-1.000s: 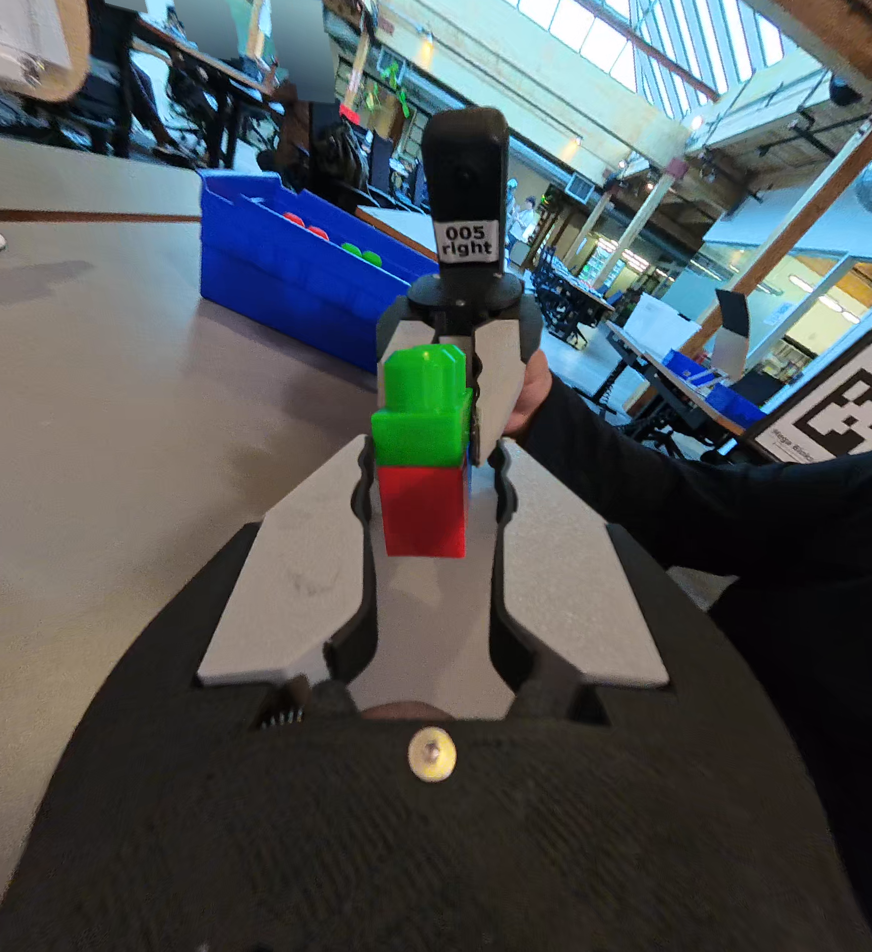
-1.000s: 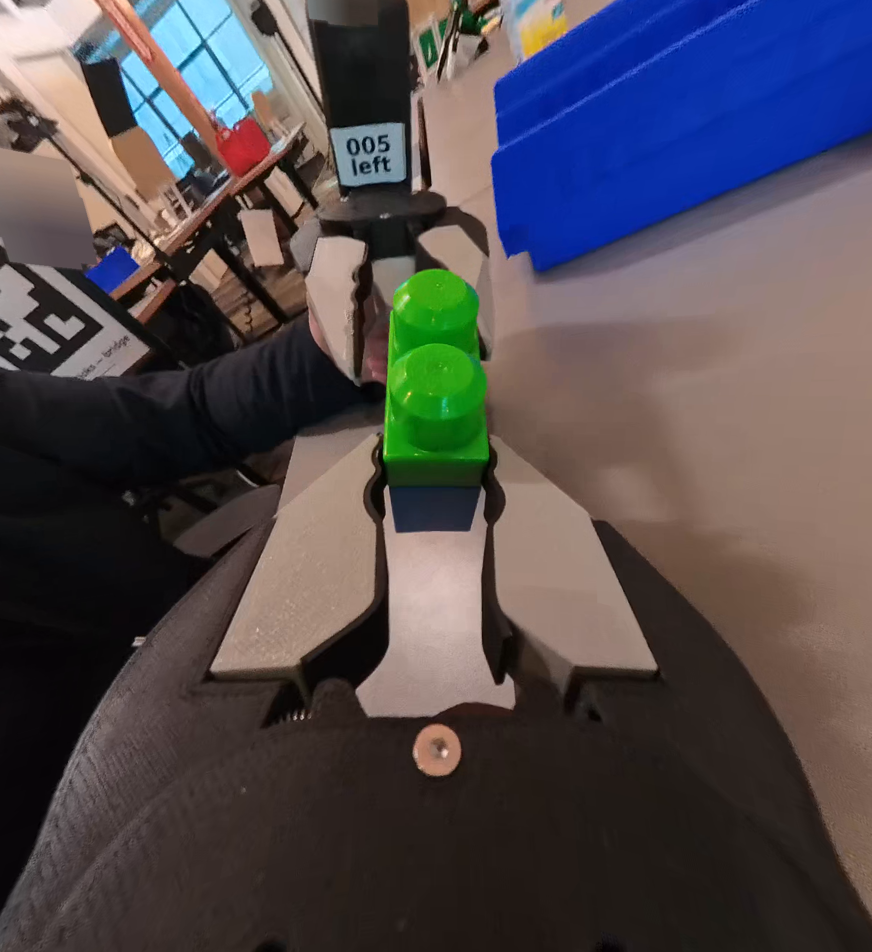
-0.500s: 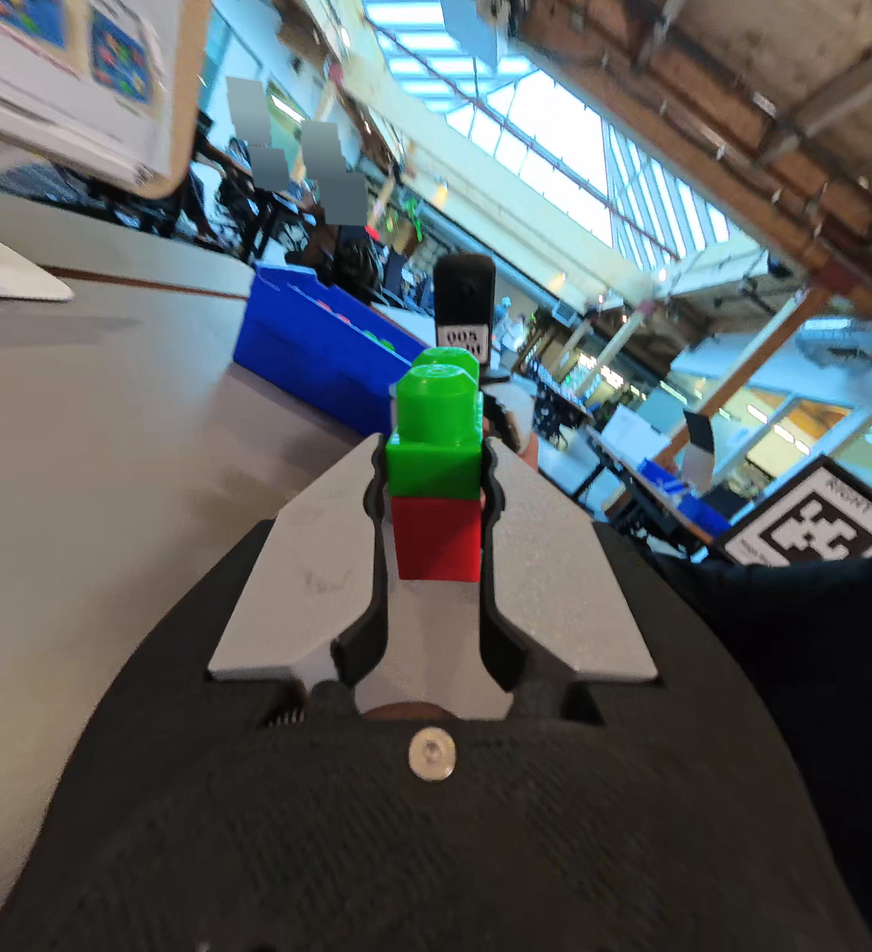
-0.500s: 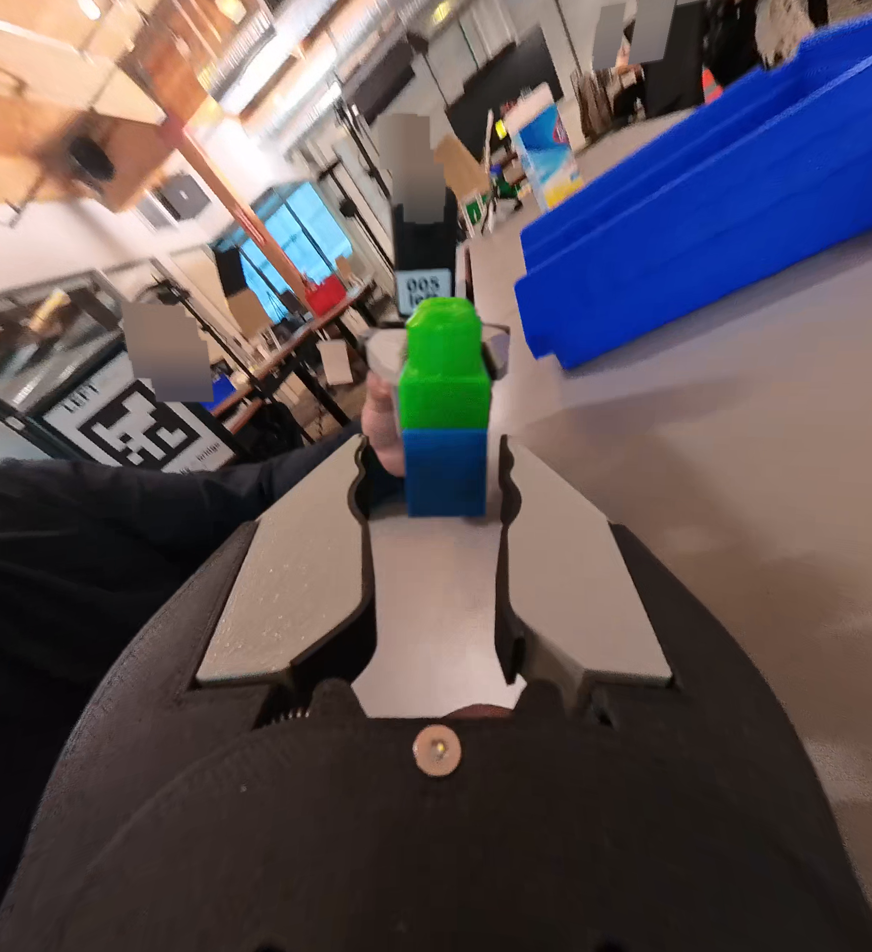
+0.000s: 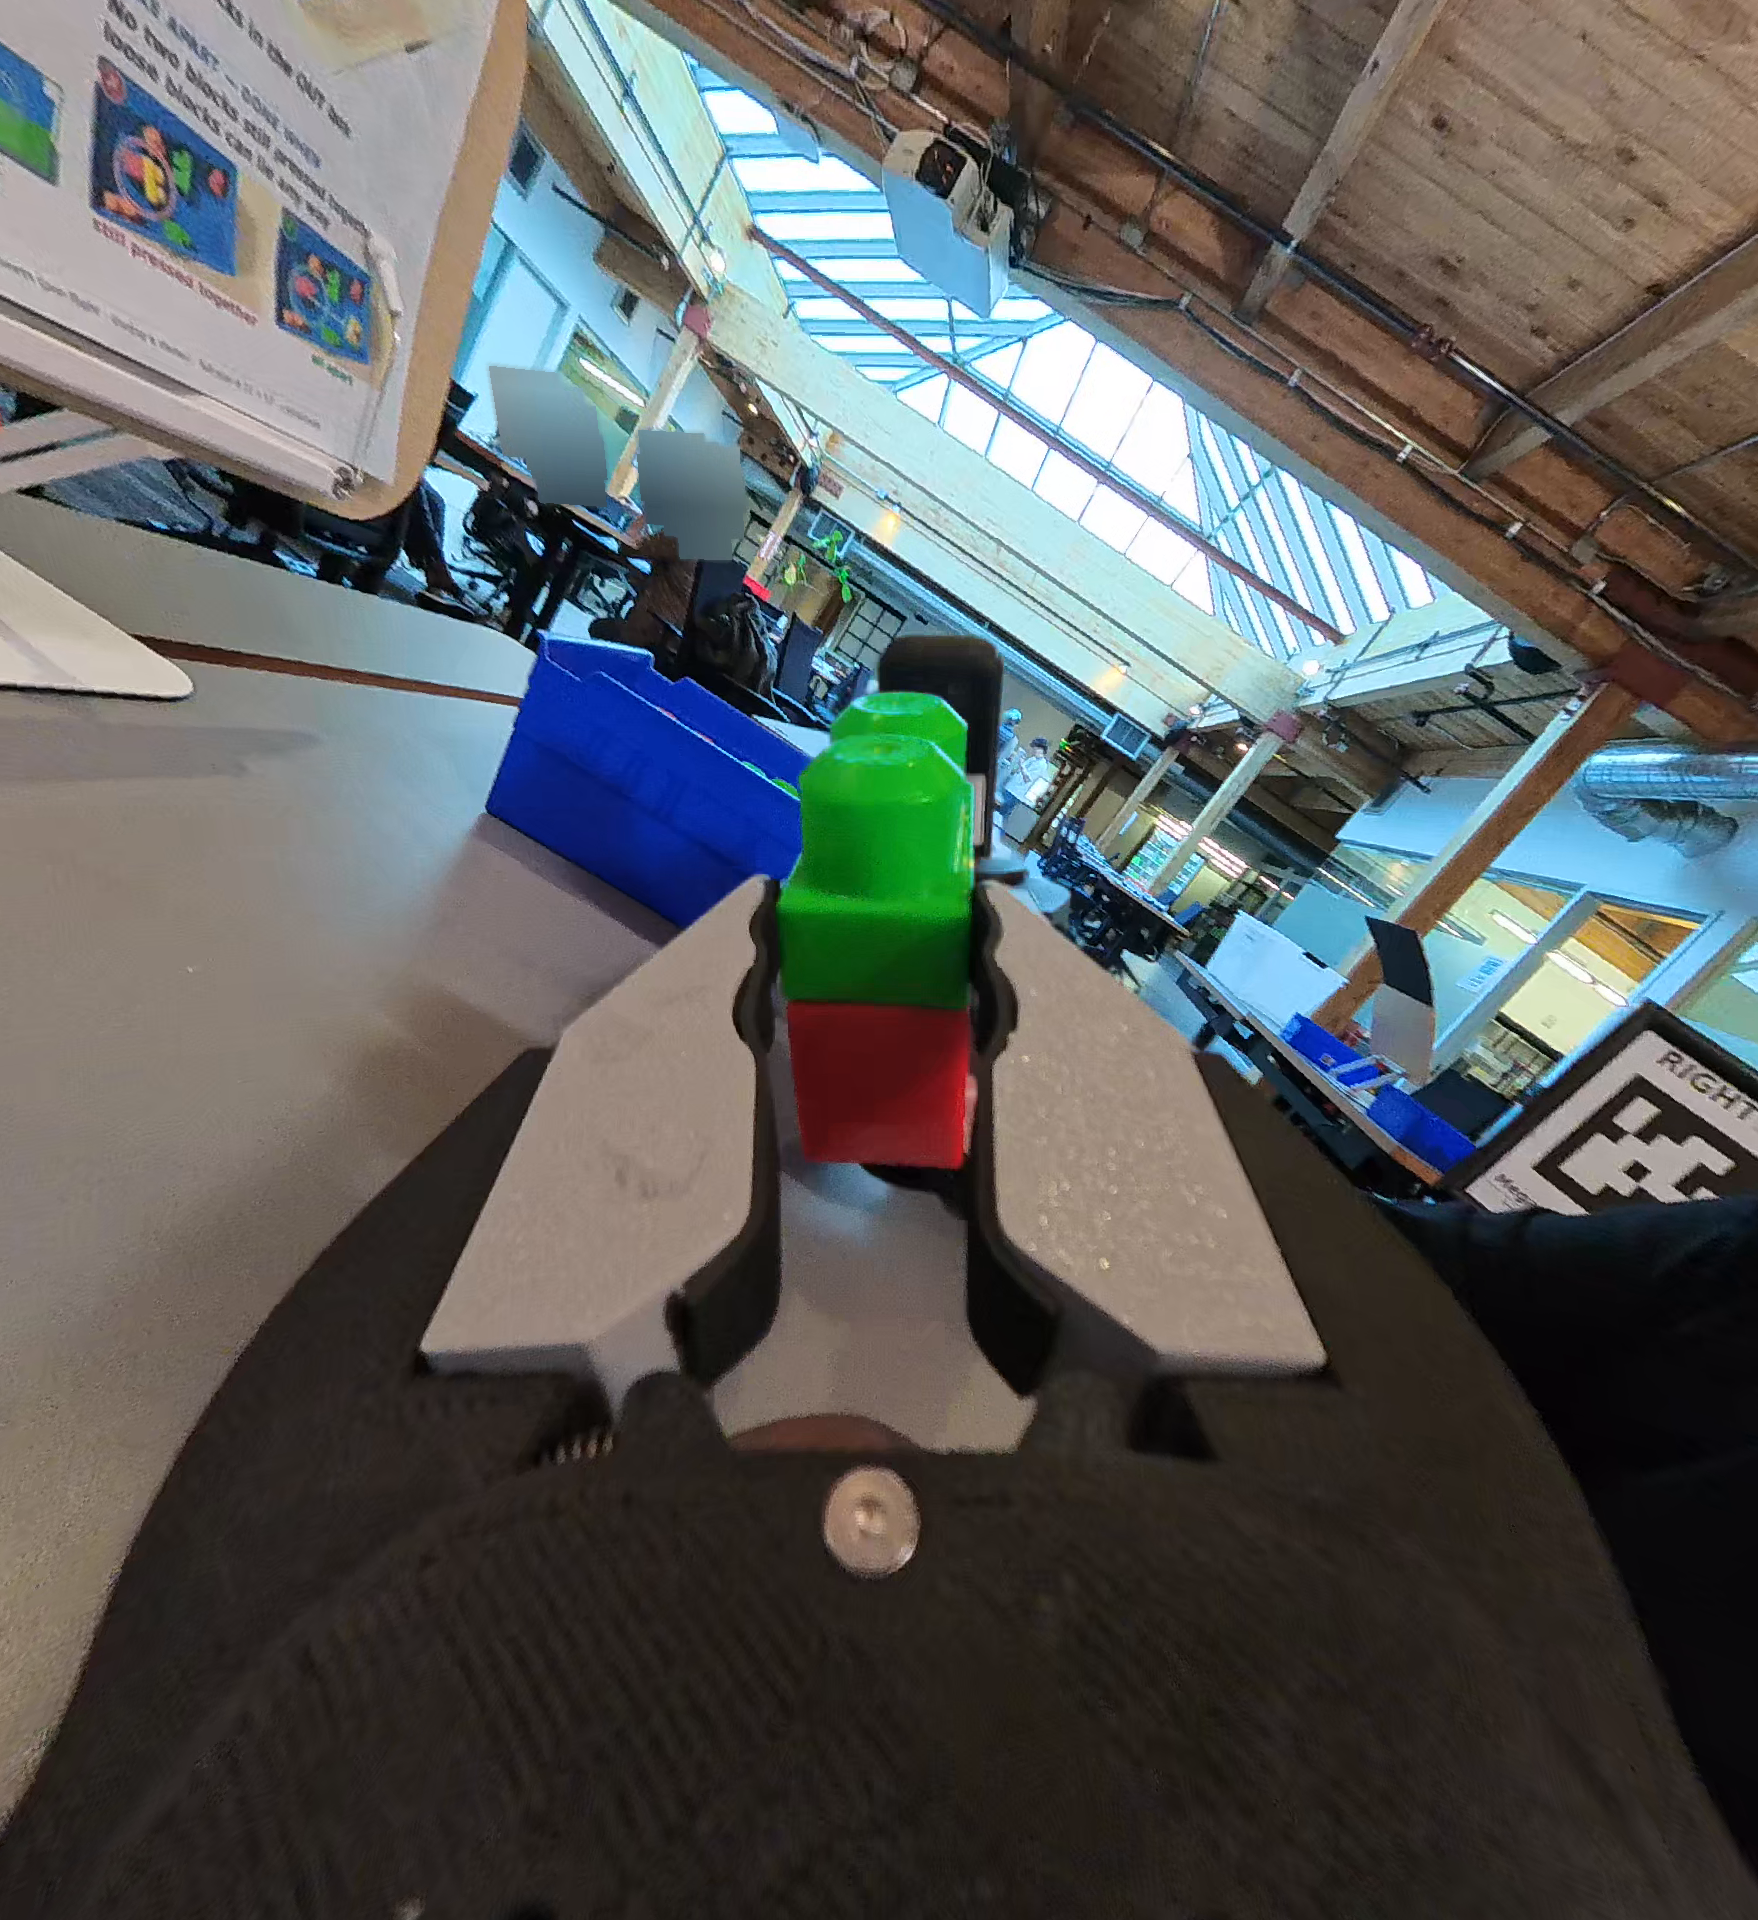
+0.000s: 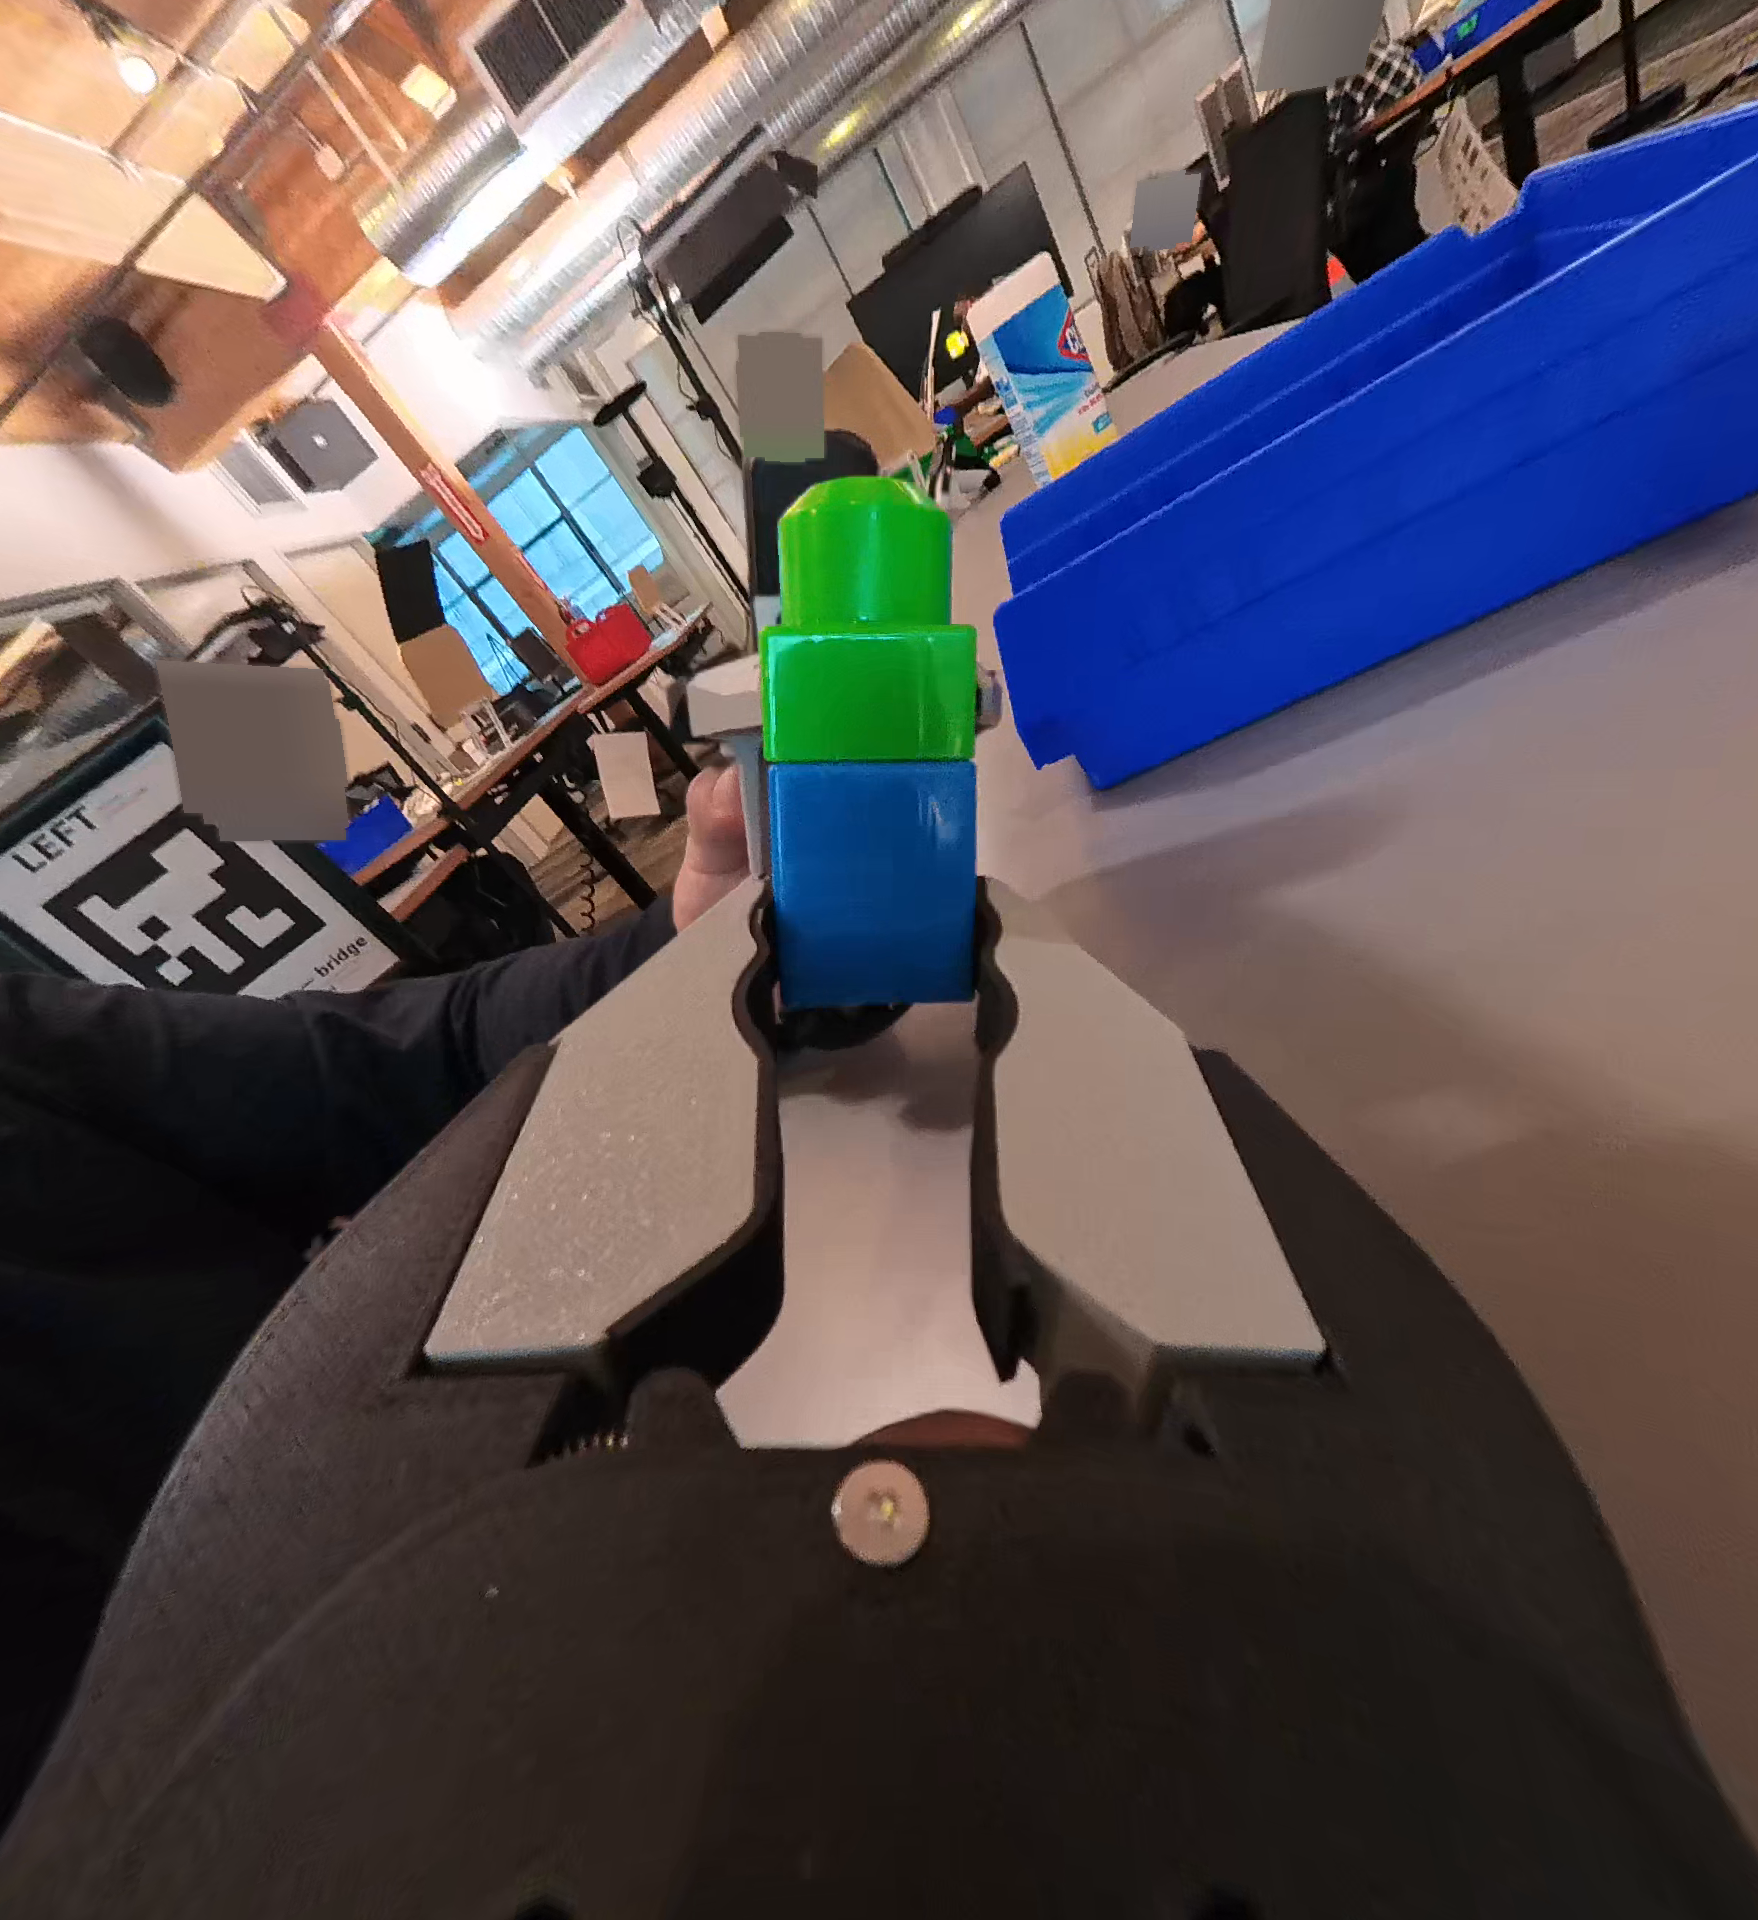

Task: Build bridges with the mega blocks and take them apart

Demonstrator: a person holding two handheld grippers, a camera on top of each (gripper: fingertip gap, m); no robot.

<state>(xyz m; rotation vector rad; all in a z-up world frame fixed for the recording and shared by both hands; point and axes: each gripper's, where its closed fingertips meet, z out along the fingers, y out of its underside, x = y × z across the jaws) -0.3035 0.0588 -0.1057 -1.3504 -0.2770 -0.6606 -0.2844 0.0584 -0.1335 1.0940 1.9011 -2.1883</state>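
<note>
A small bridge of mega blocks is held in the air between my two grippers. In the left wrist view a green block (image 5: 880,925) sits on a red block (image 5: 880,1091). My left gripper (image 5: 875,977) is shut on them at the seam, mostly on the green one. In the right wrist view the same green block (image 6: 867,686) sits on a blue block (image 6: 870,883), and my right gripper (image 6: 875,956) is shut on the blue block. The left gripper's fingers (image 6: 724,707) show beside the green block at its far end. The right gripper is mostly hidden behind the blocks in the left wrist view.
A blue bin (image 5: 646,790) stands on the grey table (image 5: 179,987); it also shows at the right in the right wrist view (image 6: 1426,468). An instruction board (image 5: 179,208) hangs over the table at upper left. Dark sleeves (image 6: 231,1091) reach in from the side. My left and right fingertips are right by each other.
Both grippers have tilted upward with the bridge, so the views now look level across the room. The blue block has come into full view between the right fingers. Both grips held.
</note>
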